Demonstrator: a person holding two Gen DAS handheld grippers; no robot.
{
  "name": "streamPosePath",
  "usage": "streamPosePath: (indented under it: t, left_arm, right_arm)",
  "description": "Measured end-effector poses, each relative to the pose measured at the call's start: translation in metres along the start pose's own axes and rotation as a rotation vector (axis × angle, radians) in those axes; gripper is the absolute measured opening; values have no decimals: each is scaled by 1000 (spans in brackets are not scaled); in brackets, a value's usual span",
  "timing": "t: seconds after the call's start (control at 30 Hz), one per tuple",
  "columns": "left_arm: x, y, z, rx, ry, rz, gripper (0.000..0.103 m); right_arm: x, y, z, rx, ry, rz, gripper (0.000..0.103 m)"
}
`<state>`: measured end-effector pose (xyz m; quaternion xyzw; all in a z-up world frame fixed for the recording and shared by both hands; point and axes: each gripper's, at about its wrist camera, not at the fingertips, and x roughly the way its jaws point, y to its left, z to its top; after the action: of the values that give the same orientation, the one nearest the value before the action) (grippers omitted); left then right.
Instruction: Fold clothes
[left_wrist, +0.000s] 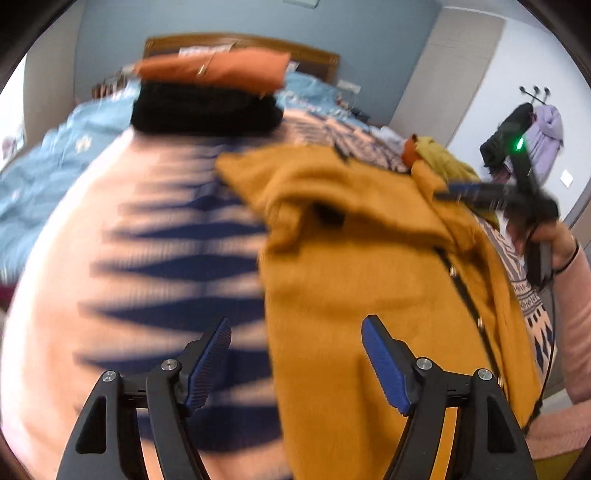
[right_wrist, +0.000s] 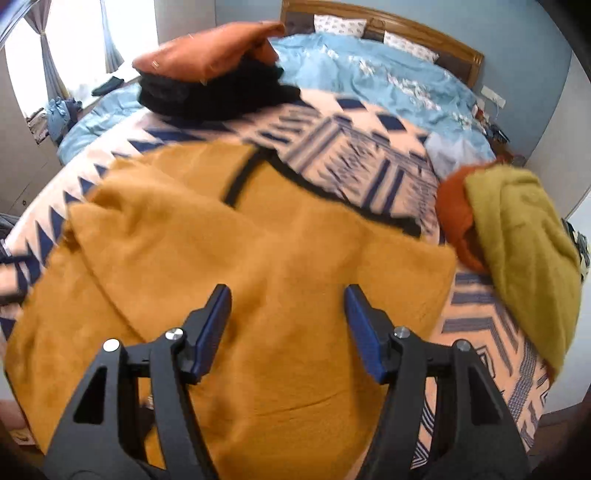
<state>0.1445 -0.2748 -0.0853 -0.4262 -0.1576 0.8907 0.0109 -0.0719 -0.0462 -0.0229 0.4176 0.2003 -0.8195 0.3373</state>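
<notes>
A mustard-orange cardigan (left_wrist: 369, 266) with black trim and small buttons lies spread on the patterned blanket (left_wrist: 155, 229); it fills the right wrist view (right_wrist: 258, 280). My left gripper (left_wrist: 297, 354) is open and empty, just above the cardigan's left edge. My right gripper (right_wrist: 288, 317) is open and empty, over the middle of the cardigan. The right gripper also shows in the left wrist view (left_wrist: 480, 194) at the far right, held by a hand in a pink sleeve.
A folded stack, rust-orange garment (right_wrist: 207, 51) on black ones (right_wrist: 214, 92), sits at the far side of the blanket (right_wrist: 369, 155). An olive-green garment (right_wrist: 524, 251) over an orange one (right_wrist: 458, 214) lies at the right. Blue duvet (right_wrist: 388, 81), headboard and coat rack (left_wrist: 532, 133) lie beyond.
</notes>
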Motion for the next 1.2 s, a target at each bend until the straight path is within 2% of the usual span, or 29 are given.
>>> streamPosePath:
  t: [0.07, 0.17, 0.3, 0.37, 0.57, 0.63, 0.73, 0.8, 0.83, 0.9, 0.93, 1.0, 1.03, 1.1, 1.2]
  left_arm:
    - [0, 2, -12, -19, 8, -16, 75]
    - [-4, -1, -23, -13, 5, -58, 80]
    - [-4, -15, -32, 7, 18, -124, 81]
    - [-3, -21, -36, 28, 23, -131, 81]
    - [-7, -34, -48, 25, 40, -261, 81]
    - [-9, -35, -53, 26, 31, -283, 80]
    - [-10, -39, -57, 65, 12, -252, 66]
    - [-9, -38, -58, 69, 12, -251, 50]
    - [-8, -37, -59, 70, 13, -250, 45]
    - [-9, -33, -58, 67, 13, -240, 28]
    - [-9, -30, -58, 61, 13, -237, 25]
    - [-9, -26, -57, 51, 13, -228, 15]
    - [-10, -24, -57, 51, 11, -221, 14]
    - [-14, -21, -58, 60, 1, -215, 10]
    - [-22, -23, -57, 77, -16, -216, 9]
  right_arm:
    - [-12, 17, 12, -22, -20, 57, 65]
    - [-17, 50, 32, -67, -22, 145, 71]
    - [-3, 106, 56, -145, 3, 196, 72]
    - [13, 130, 66, -162, 31, 221, 72]
    - [69, 183, 89, -165, 125, 193, 72]
    - [86, 193, 94, -144, 155, 181, 72]
    - [111, 206, 96, -128, 214, 164, 73]
    - [120, 210, 94, -134, 220, 114, 74]
    - [120, 212, 94, -140, 207, 104, 75]
    - [120, 212, 93, -133, 198, 100, 74]
    - [119, 212, 92, -133, 191, 96, 71]
    - [116, 209, 91, -140, 170, 54, 43]
    - [115, 203, 90, -127, 162, 60, 39]
    - [111, 191, 90, -84, 146, 83, 17]
    - [99, 170, 91, 5, 110, 161, 14]
